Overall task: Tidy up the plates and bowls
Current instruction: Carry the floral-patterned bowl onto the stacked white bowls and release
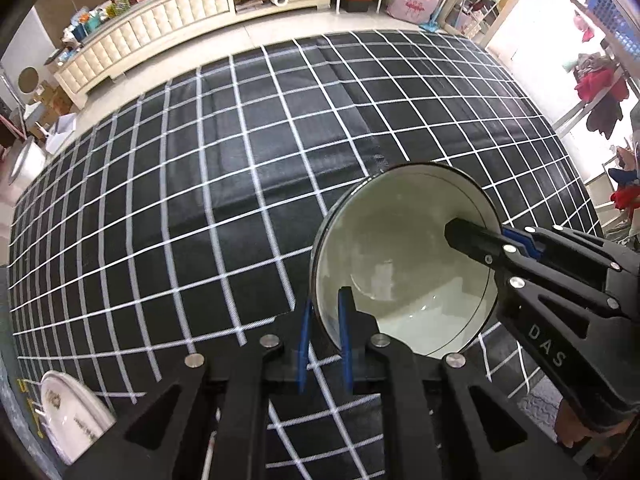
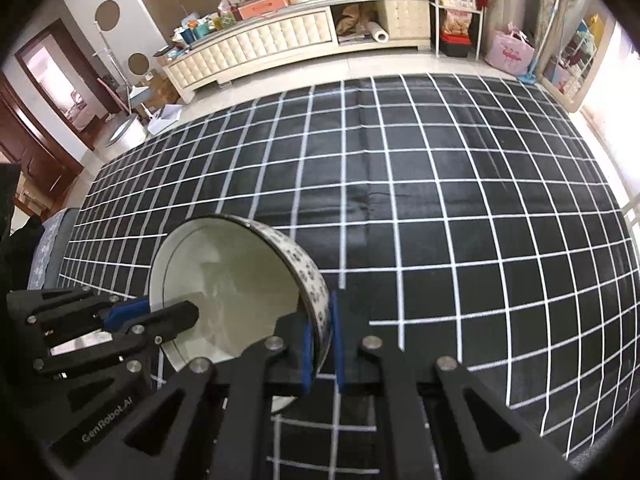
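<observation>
the checked cloth (image 1: 240, 184) is lying under everything. the bowl (image 1: 404, 256), with nothing inside, is sitting between both grippers: the left gripper (image 1: 325, 332) is pinching its rim, and the right gripper (image 2: 320, 344) is pinching the opposite patterned wall. only the left view is showing a plate (image 1: 70, 420), far left of the fingers.

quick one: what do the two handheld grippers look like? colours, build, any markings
Both match: matte black linkage bodies with triangular cutouts, silver round pivot pins, and thin blue pads lining the fingers. The left gripper reads "GenRobot.AI" in white along its side in the right wrist view. The right gripper shows white "DAS" lettering in the left wrist view. No cables visible; a bit of bare hand shows behind the right one.
</observation>
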The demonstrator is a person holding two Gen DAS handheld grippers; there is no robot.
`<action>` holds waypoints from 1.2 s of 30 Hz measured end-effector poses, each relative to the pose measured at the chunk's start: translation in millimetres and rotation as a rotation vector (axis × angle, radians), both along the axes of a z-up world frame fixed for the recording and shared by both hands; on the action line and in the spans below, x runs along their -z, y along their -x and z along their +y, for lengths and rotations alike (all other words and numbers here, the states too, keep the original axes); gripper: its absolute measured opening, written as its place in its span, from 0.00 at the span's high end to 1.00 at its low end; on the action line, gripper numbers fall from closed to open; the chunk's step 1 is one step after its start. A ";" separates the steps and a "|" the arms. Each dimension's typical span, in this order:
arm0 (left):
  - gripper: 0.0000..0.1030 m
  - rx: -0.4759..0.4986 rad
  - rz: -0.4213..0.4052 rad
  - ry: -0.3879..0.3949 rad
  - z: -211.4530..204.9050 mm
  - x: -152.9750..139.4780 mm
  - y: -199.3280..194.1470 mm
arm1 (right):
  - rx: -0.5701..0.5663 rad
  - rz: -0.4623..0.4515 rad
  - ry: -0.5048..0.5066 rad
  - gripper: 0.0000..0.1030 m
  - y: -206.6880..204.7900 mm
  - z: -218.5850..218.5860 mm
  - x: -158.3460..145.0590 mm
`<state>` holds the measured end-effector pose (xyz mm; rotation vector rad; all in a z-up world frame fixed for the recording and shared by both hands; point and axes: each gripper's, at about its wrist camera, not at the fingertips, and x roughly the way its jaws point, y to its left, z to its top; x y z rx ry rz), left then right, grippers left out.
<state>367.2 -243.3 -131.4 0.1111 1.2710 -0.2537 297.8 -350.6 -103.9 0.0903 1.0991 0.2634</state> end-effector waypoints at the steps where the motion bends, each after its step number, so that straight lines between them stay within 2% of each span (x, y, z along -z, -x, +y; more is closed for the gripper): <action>1: 0.89 -0.005 -0.006 0.004 3.7 -5.3 4.4 | -0.002 -0.003 -0.002 0.88 3.6 4.0 -4.3; 15: 0.89 -0.078 -0.080 0.048 79.3 -61.2 75.9 | -0.079 -0.048 0.046 0.88 41.6 70.4 -39.1; 28: 0.89 -0.162 -0.097 0.050 157.0 -67.2 132.3 | -0.167 -0.022 0.067 0.88 69.0 139.8 -35.6; 36: 0.89 -0.202 -0.089 0.054 178.3 -60.9 147.1 | -0.199 0.016 0.101 0.88 80.5 167.5 -20.3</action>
